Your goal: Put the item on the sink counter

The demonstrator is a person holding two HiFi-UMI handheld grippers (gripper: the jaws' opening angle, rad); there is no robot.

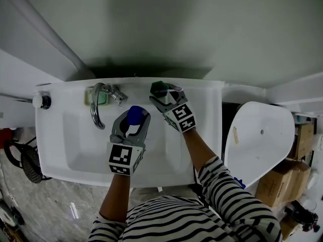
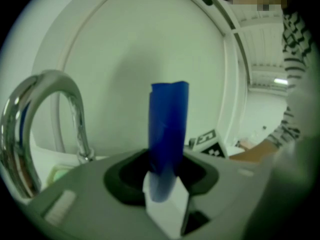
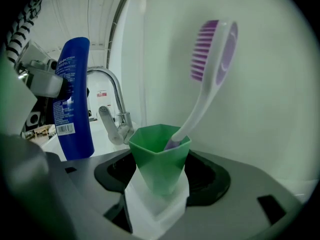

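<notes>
Clamping blue bottle (image 2: 169, 134) in left gripper (image 1: 132, 120), green cup (image 3: 160, 159) with toothbrush (image 3: 222, 54) in right gripper (image 1: 164, 92). Could tip toothbrush out if tilted; could perhaps knock faucet (image 1: 95, 110) at bottle's 9 o'clock.

Dim, greenish cast in all views. Head view: soft, w/ dark shadow on wall (image 1: 151, 39) at 12 o'clock. Gripper views: fisheye warp, black vignette at edges, foreground blurred incl. blue bottle (image 2: 169, 129) base. Glare on faucet (image 2: 20, 126) at 9 o'clock.
</notes>
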